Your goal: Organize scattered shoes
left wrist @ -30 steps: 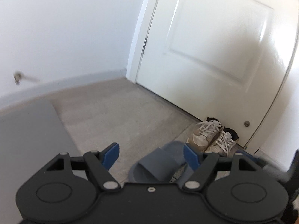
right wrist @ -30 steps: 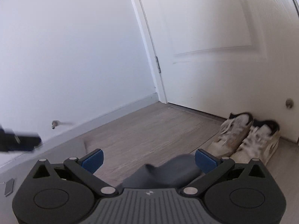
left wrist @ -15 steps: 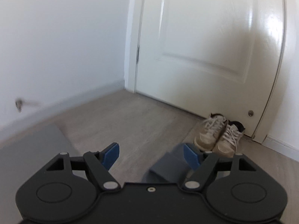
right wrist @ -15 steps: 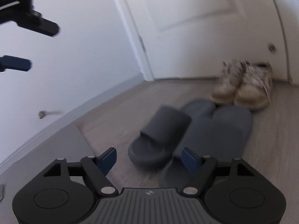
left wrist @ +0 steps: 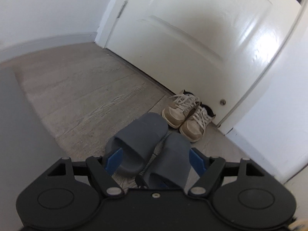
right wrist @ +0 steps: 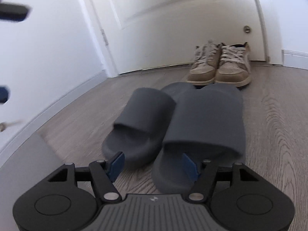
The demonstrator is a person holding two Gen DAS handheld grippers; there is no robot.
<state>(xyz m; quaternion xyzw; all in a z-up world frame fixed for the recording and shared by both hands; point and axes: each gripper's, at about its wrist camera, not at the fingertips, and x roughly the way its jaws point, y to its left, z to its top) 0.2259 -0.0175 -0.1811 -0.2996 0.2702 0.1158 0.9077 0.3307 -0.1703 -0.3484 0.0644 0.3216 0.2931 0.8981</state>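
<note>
You held both hand-held grippers low over the wooden floor, and both pointed toward the white door.

Your left hand-held gripper was open. Its two blue pads stood well apart, and the heel ends of the two grey slides were seen between them. I could not tell if a pad touched a slide; the left pad looked just beside the heel of the left slide, and the right pad just beside the right slide.

The jaws of your right hand-held gripper had just been closing, but they were still apart. In the right wrist view the left slide and the right slide lay side by side on the floor, touching each other along the inner edges, with the toes toward the door. The right blue pad stood inside the heel opening of the right slide, and the left pad stood at the heel of the left slide. A firm grip was not visible.

The pair of beige sneakers stood close together against the door, toes toward you, just beyond the slides. The door stopper was above them on the door. A grey mat lay at the left.
</note>
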